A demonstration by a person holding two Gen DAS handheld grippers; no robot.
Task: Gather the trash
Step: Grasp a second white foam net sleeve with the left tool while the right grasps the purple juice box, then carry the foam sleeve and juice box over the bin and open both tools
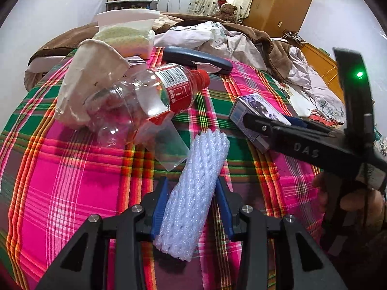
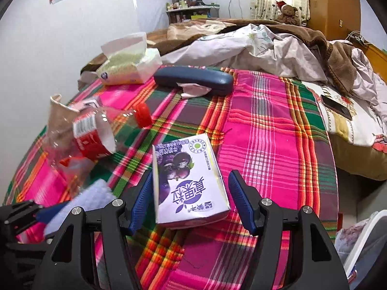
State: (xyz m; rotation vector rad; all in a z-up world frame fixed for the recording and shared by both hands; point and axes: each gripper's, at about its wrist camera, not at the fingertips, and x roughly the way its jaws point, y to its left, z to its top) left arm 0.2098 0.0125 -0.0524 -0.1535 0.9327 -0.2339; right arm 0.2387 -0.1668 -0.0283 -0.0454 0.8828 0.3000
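A white foam net sleeve (image 1: 193, 193) lies on the plaid blanket (image 1: 72, 181), and my left gripper (image 1: 192, 183) is shut on it, blue pads against both sides. The same sleeve (image 2: 79, 200) shows at the lower left of the right wrist view. A purple drink carton (image 2: 188, 181) lies flat between the fingers of my right gripper (image 2: 191, 176), which stands open with a narrow gap at the right pad. In the left wrist view the right gripper (image 1: 273, 120) reaches over that carton (image 1: 251, 106). An empty clear bottle (image 1: 145, 96) with a red cap rests against a crumpled paper cup (image 1: 89, 84).
A tissue pack (image 2: 130, 67) and a dark blue case (image 2: 193, 79) with crumpled paper (image 2: 193, 93) under it lie farther back. A clear plastic cup (image 1: 167, 145) lies beside the sleeve. Rumpled bedding (image 2: 266, 48), a phone (image 2: 336, 106), and a white bin (image 2: 362, 241) are at the right.
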